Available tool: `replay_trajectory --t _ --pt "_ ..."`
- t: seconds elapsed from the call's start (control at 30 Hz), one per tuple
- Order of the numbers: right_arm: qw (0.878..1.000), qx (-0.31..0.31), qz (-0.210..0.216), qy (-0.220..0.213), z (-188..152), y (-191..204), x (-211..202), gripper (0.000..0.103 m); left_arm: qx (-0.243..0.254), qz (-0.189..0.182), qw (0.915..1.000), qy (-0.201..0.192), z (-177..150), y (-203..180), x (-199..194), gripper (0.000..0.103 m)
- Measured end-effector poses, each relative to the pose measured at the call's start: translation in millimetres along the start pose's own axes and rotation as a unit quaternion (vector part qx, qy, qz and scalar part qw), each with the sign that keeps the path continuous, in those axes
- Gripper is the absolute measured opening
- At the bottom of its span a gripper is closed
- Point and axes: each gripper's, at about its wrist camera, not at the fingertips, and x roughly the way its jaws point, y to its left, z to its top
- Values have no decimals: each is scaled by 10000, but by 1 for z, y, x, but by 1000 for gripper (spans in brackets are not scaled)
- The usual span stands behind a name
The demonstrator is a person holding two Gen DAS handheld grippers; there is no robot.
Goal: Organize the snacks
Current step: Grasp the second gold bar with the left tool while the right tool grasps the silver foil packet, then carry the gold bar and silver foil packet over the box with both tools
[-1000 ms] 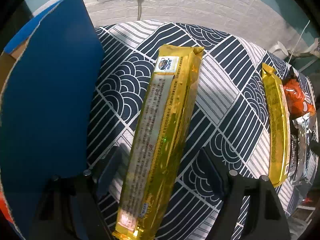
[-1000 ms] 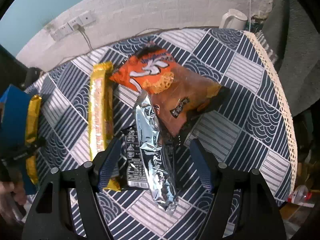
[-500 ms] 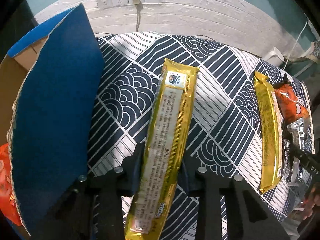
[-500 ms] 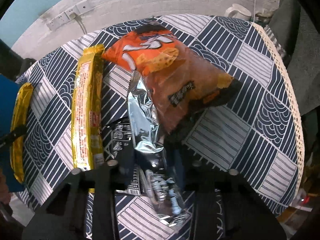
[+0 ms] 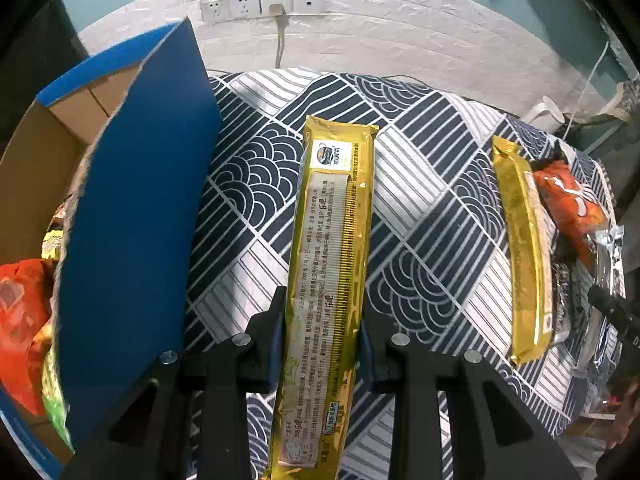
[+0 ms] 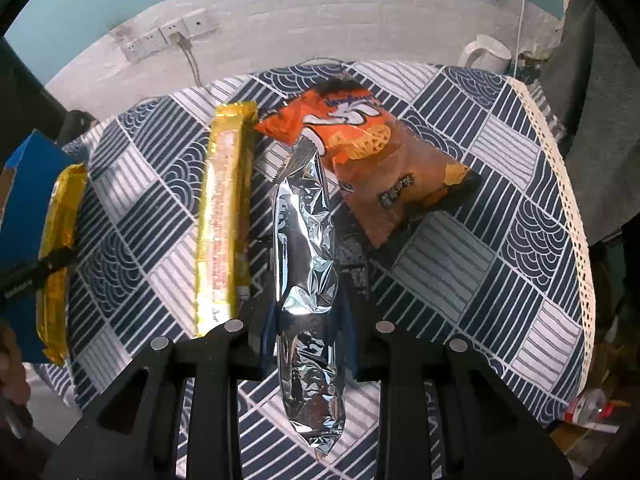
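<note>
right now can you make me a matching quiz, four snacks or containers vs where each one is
1 silver bag
2 orange bag
3 gold pack
4 box

a lies free on the cloth
b in the left gripper
c in the right gripper
d stands at the table's left edge

Pairs: 1c, 2a, 3b, 4d

There were two long gold packets [image 5: 332, 264] [image 5: 524, 248], one crumpled silver foil packet [image 6: 308, 264] and one orange snack bag [image 6: 372, 148] out on the surface. One blue cardboard box [image 5: 132, 208] stood at the surface's left edge, with one orange bag [image 5: 20, 320] visible inside it. Four wall sockets [image 5: 260, 4] sat in a row, and one white kettle [image 6: 486, 54].
</note>
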Motion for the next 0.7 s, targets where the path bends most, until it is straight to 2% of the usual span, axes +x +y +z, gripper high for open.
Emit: replay_trajectory --t 0.23,0.7 --pt "9997 -58 -9 -226 4 21 -21 26 143 -55 9998 -111 -10 -6 -23 31" --pt "9977 -214 219 -601 4 56 -73 26 267 -143 9976 -625 -21 -10 -85 31"
